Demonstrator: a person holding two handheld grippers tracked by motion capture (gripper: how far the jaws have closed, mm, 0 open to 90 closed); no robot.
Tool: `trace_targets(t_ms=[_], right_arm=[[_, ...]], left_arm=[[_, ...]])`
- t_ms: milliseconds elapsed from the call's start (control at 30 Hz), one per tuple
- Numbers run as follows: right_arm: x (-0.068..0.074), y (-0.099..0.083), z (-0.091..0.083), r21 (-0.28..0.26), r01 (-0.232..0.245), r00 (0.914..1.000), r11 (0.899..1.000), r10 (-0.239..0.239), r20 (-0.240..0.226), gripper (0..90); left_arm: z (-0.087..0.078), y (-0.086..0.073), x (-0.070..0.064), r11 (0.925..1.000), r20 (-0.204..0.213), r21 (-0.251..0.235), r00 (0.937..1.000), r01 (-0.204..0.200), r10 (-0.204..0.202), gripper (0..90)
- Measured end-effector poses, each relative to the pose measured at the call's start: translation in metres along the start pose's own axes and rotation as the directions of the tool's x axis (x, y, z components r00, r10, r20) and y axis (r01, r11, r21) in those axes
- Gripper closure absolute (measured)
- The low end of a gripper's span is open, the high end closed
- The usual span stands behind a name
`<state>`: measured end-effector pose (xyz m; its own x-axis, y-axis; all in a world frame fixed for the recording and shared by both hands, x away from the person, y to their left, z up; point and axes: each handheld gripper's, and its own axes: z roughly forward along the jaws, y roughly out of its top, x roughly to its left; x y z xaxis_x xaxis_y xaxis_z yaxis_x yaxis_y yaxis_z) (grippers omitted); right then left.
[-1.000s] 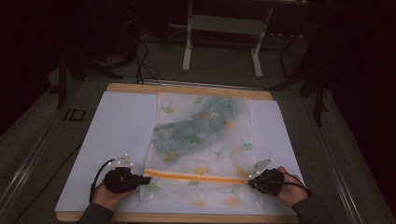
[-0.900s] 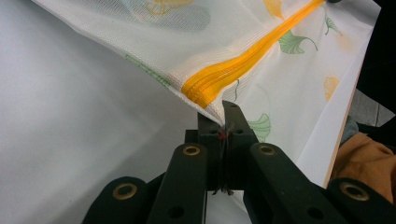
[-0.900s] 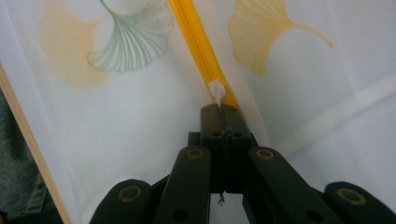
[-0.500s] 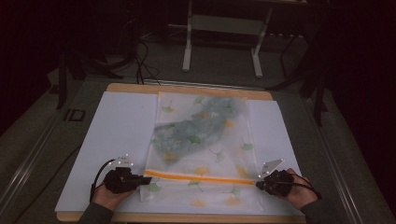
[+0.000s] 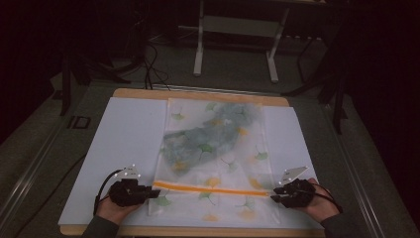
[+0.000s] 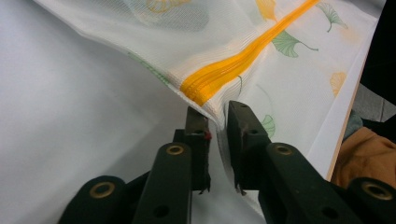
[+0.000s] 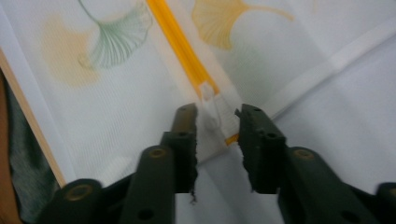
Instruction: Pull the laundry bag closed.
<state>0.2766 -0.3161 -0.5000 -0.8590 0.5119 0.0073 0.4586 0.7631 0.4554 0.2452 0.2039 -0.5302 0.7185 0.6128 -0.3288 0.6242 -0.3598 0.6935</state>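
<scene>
At the near left of the white table sheet (image 5: 119,134), the left gripper (image 5: 152,194) is held in a hand (image 5: 113,210) and is set against the left edge of the mesh laundry bag (image 5: 218,163). In the left gripper view, the bag's corner (image 6: 215,112), just by the end of the orange zipper (image 6: 243,58), is seen pinched between the narrowly set jaws, and the fabric there is lifted off the sheet. The bag, printed with ginkgo leaves and holding a bluish garment (image 5: 208,136), is laid flat at the middle of the table, with the zipper run across its near part. At the near right, the right gripper (image 5: 273,197) is placed at the zipper's right end. In the right gripper view, the white zipper pull (image 7: 211,109) is seen between the parted jaws, untouched by either.
</scene>
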Motion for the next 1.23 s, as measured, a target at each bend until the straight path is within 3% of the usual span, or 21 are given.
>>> trace_targets(t_ms=[200, 400, 533, 600, 700, 800, 900, 1000, 1100, 1167, 1233], right_arm=[[-0.005, -0.001, -0.001, -0.08, -0.056, 0.9984, 0.995, 0.057, 0.006, 59.2], [-0.008, 0.0, 0.003, -0.133, -0.103, 0.9941, 0.986, 0.107, 0.018, 57.5], [-0.011, 0.001, 0.005, -0.163, -0.124, 0.991, 0.979, 0.131, 0.031, 56.1], [-0.014, 0.002, 0.006, -0.192, -0.147, 0.9881, 0.97, 0.153, 0.015, 56.1], [-0.016, 0.003, 0.009, -0.203, -0.171, 0.9831, 0.964, 0.18, 0.03, 55.8], [-0.016, 0.004, 0.013, -0.196, -0.177, 0.9798, 0.964, 0.192, 0.057, 54.4], [-0.015, 0.005, 0.017, -0.213, -0.193, 0.9728, 0.958, 0.215, 0.087, 53.1], [-0.02, 0.003, 0.019, -0.259, -0.243, 0.9577, 0.935, 0.273, 0.09, 50.5], [-0.025, -0.002, 0.02, -0.312, -0.287, 0.9397, 0.906, 0.33, 0.091, 50.9], [-0.025, -0.003, 0.019, -0.313, -0.282, 0.9372, 0.907, 0.331, 0.112, 50.9], [-0.024, -0.005, 0.019, -0.334, -0.281, 0.9345, 0.9, 0.336, 0.119, 51.1]], left_arm=[[-0.008, -0.004, 0.004, 0.9994, -0.067, -0.034, 0.9977, 0.009, -0.011, 64.8], [-0.012, -0.007, 0.007, 0.999, -0.119, -0.045, 0.9928, 0.0, -0.006, 60.7], [-0.012, -0.008, 0.011, 0.9983, -0.159, -0.054, 0.9868, 0.022, -0.03, 59.1], [-0.014, -0.009, 0.012, 0.9973, -0.174, -0.068, 0.9839, 0.029, -0.04, 58.2], [-0.015, -0.011, 0.014, 0.9962, -0.177, -0.078, 0.9829, 0.038, -0.051, 58.7], [-0.014, -0.011, 0.015, 0.9967, -0.195, -0.076, 0.9798, 0.031, -0.045, 57.9], [-0.015, -0.011, 0.015, 0.995, -0.232, -0.096, 0.9715, 0.025, -0.047, 55.7], [-0.021, -0.012, 0.017, 0.9906, -0.259, -0.131, 0.9632, 0.04, -0.073, 56.5], [-0.027, -0.014, 0.02, 0.9881, -0.312, -0.148, 0.9459, 0.043, -0.088, 56.5], [-0.029, -0.015, 0.022, 0.9863, -0.336, -0.157, 0.9365, 0.05, -0.101, 56.2], [-0.03, -0.017, 0.025, 0.9854, -0.372, -0.159, 0.9206, 0.061, -0.117, 54.9]])
